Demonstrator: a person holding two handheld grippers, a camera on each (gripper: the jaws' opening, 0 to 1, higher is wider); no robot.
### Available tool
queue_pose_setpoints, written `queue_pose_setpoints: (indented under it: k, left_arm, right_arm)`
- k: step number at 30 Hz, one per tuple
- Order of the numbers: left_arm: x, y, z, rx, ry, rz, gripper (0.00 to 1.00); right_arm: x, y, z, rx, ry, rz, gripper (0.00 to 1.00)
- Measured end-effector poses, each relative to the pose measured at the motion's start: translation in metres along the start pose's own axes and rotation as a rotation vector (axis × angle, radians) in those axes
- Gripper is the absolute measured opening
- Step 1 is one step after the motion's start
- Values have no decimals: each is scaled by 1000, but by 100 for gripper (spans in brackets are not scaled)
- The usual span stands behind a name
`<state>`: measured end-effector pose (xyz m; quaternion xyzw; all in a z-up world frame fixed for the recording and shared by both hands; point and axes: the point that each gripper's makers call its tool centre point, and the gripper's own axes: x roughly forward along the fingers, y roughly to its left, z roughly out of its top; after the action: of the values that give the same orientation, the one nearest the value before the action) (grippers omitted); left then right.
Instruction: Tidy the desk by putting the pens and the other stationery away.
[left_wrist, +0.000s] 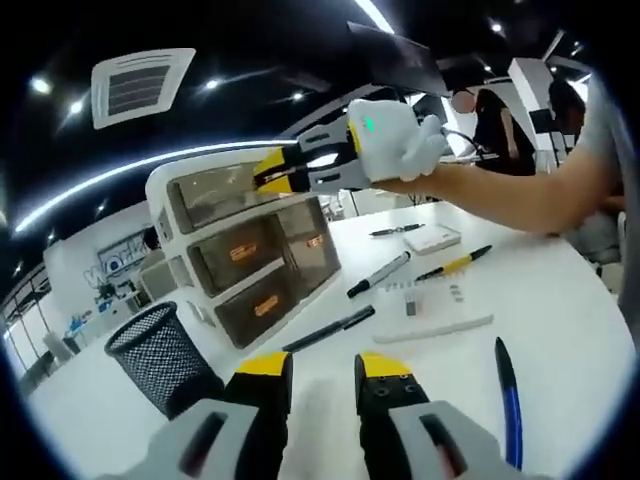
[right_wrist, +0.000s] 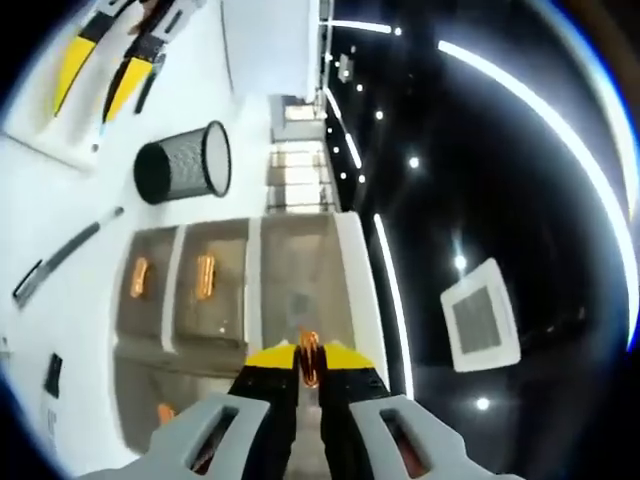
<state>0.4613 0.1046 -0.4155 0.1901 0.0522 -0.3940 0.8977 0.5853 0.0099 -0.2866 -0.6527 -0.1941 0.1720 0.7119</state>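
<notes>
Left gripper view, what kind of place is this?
Probably an open office or lab: a white desk with pens, a drawer unit, a mesh pen cup, and a ceiling air vent.

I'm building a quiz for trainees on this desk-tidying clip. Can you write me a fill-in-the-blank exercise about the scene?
1. The right gripper is closed on the orange handle of the ____ drawer of the drawer unit.
2. The black mesh pen cup stands ____ of pens.
3. The left gripper holds ____.
4. The blue pen lies on the ____.

Answers: top; empty; nothing; desk
</notes>
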Motion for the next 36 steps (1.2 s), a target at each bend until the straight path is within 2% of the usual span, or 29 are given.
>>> queue_pose_setpoints:
  k: [4,8,15,27,36]
  left_arm:
    - [2,-2,-5,-22,11,-10,26]
    - [3,-2,-7,-8,19,-16,26]
    - [5,-1,-10,-10,29,-15,26]
    - [4,-6,-11,-12,39,-28,26]
    - [0,-23,1,10,22,-18,26]
  right_arm:
    - [-1,0,0,1,2,4,4]
    - [-6,-1,3,19,4,8,4]
    - [-7,1,3,-26,7,9,4]
    - [-17,0,10,-29,14,14,4]
    - [-38,1,16,-42,10,-38,4]
